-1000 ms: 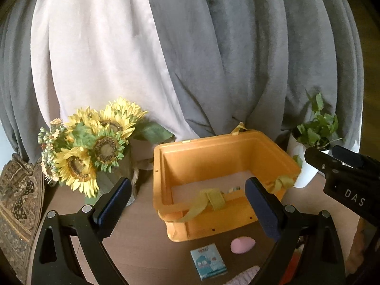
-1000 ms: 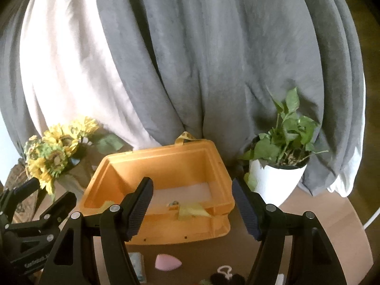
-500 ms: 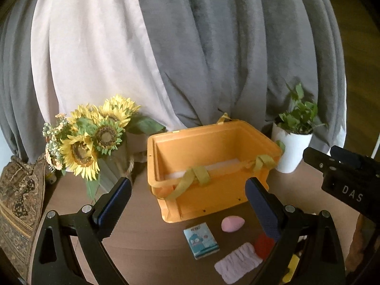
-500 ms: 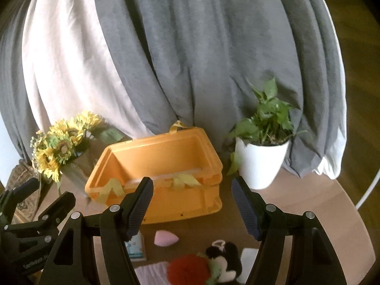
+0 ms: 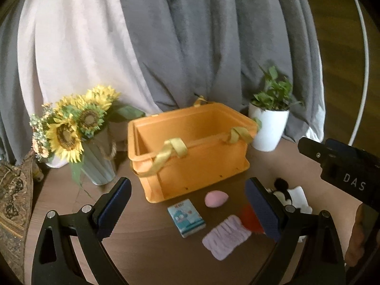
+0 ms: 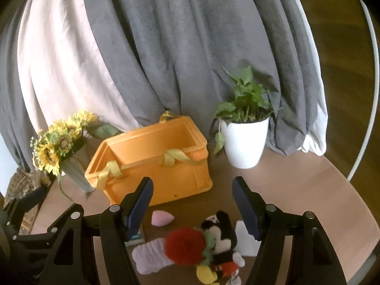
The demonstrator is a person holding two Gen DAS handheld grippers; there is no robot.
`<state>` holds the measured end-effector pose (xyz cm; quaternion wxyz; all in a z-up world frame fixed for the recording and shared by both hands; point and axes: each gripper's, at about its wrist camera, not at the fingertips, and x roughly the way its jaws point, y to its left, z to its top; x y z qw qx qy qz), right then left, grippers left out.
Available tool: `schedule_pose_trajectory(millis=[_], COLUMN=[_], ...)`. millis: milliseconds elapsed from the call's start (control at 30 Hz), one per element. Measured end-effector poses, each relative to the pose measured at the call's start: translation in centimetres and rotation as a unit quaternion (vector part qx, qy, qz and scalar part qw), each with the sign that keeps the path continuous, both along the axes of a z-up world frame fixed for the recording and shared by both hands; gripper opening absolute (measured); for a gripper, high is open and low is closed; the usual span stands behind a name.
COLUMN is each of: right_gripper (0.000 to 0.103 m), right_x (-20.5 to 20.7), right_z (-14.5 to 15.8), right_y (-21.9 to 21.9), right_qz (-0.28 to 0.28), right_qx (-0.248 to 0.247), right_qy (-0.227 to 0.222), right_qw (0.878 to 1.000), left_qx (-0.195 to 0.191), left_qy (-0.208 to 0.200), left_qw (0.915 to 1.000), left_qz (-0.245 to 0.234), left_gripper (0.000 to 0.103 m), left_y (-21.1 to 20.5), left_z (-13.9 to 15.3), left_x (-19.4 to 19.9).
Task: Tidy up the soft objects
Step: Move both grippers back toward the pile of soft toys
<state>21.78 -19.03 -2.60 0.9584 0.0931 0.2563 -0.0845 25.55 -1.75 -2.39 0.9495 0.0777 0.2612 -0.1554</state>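
Note:
An orange crate [image 5: 190, 152] [image 6: 152, 163] with yellow strap handles stands on the round brown table. In front of it lie a pink egg-shaped sponge [image 5: 215, 198] [image 6: 162, 217], a small blue tissue pack [image 5: 186, 217], a lilac ribbed cloth [image 5: 225, 236] [image 6: 149, 255], a red pompom [image 6: 184, 245], a black-and-white mouse plush [image 6: 223, 237] and a white folded cloth [image 6: 245, 239]. My left gripper [image 5: 187, 209] is open above the tissue pack. My right gripper [image 6: 192, 210] is open above the plush and pompom. Nothing sits between either pair of fingers.
A vase of sunflowers [image 5: 71, 130] [image 6: 55, 147] stands left of the crate. A white pot with a green plant [image 5: 270, 123] [image 6: 244, 137] stands to its right. Grey and white curtains [image 6: 166, 47] hang behind the table. A patterned cloth [image 5: 11, 201] lies at the left edge.
Both grippers have pulled back and tilted down. The crate now looks farther off, and the soft items in front of it have come into view. Both stay open.

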Motion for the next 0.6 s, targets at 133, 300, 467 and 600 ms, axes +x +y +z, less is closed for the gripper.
schedule_pose_trajectory(millis=[133, 300, 467, 600], right_gripper=[0.070, 0.070, 0.070, 0.070], right_x=[-1.0, -2.2, -3.1, -3.7], right_z=[-1.0, -2.5, -4.3, -5.6], right_y=[0.0, -0.2, -0.3, -0.2], right_qz=[-0.004, -0.010, -0.014, -0.013], right_qx=[0.009, 0.022, 0.033, 0.035], right_qy=[0.010, 0.029, 0.056, 0.075], right_qw=[1.000, 0.999, 0.998, 0.996], left_qx=[-0.003, -0.004, 0.000, 0.008], left_qy=[0.014, 0.033, 0.059, 0.072], left_qw=[0.9997, 0.9989, 0.9974, 0.9964], left_qz=[-0.017, -0.032, -0.041, -0.045], left_gripper=[0.098, 0.098, 0.098, 0.098], left_y=[-0.2, -0.3, -0.5, -0.7], left_z=[-1.0, -2.5, -4.3, -5.4], left_x=[-0.7, -1.3, -2.0, -2.4])
